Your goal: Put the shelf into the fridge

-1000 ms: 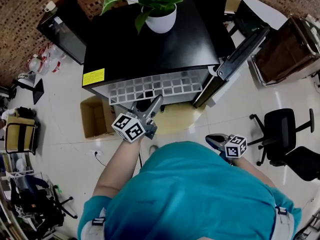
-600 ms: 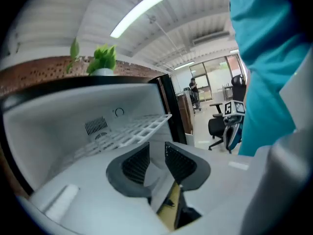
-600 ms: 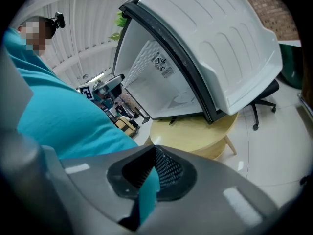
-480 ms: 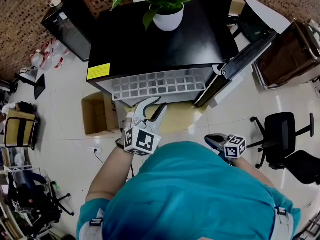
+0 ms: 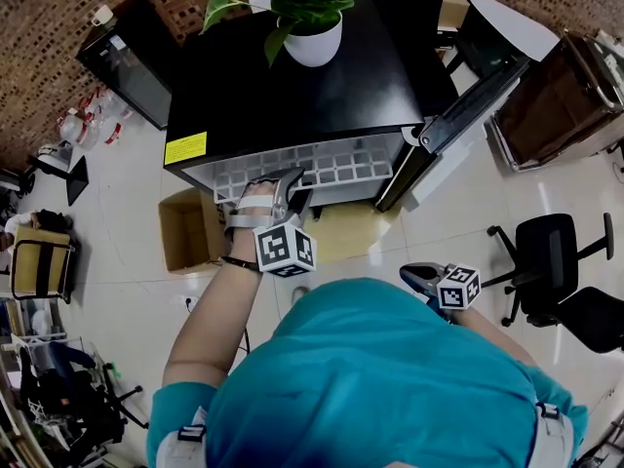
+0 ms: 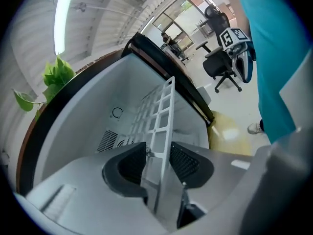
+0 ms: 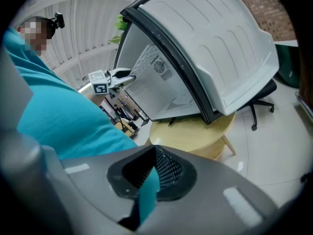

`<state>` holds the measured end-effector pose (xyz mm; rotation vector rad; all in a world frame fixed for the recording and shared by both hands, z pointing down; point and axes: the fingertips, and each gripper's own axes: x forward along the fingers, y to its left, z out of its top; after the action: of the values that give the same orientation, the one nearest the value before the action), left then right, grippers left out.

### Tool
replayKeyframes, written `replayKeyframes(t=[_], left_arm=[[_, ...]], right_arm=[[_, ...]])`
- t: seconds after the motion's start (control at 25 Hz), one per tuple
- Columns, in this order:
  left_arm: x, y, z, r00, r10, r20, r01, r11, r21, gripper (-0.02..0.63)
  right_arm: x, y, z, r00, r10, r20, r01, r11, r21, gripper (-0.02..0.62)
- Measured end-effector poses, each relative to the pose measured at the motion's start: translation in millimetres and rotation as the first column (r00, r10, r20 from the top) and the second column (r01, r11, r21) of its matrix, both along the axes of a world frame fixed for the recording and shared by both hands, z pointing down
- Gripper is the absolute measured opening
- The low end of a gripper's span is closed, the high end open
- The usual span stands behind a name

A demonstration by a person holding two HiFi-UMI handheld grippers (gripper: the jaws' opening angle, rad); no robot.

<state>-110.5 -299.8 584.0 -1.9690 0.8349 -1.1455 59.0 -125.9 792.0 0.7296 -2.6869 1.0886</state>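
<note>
Clamped w/ left tongs on front edge of white plastic grid shelf: dark ribbed pads pressed vs. both faces, edge running straight up btwn them in left gripper view. Reaching from there into white interior of small black-topped fridge, toward vent slots on rear wall.

In head view, lying approx. level high in fridge opening, front rows of cells sticking out beyond black top. Tongs at left-centre of that exposed strip, marker cube just behind on person's side.

Open to right w/ black-rimmed white-lined door. Standing on round pale wooden counter. On top of fridge, near rear: white pot w/ green leafy plant. On floor just left of fridge: open brown cardboard box.

Well apart from shelf, held low vs. teal shirt at person's right: right tongs, drawn together to thin slit. Only a sliver of teal showing in slit in right gripper view. Not touching shelf or fridge. Farther right on floor: black office chair.
</note>
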Motion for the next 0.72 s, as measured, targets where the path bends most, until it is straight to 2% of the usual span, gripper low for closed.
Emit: replayKeyframes(t=[0.4, 0.72], left_arm=[[3, -4, 3, 0.997, 0.08, -0.009, -0.08, 0.98, -0.183, 0.204], [3, -3, 2, 0.995, 0.091, -0.028, -0.095, 0.969, -0.228, 0.216]], right_arm=[[6, -11, -5, 0.999, 0.033, 0.012, -0.033, 0.999, 0.025, 0.002], [6, -27, -62, 0.998, 0.052, 0.022, -0.055, 0.978, 0.202, 0.002]])
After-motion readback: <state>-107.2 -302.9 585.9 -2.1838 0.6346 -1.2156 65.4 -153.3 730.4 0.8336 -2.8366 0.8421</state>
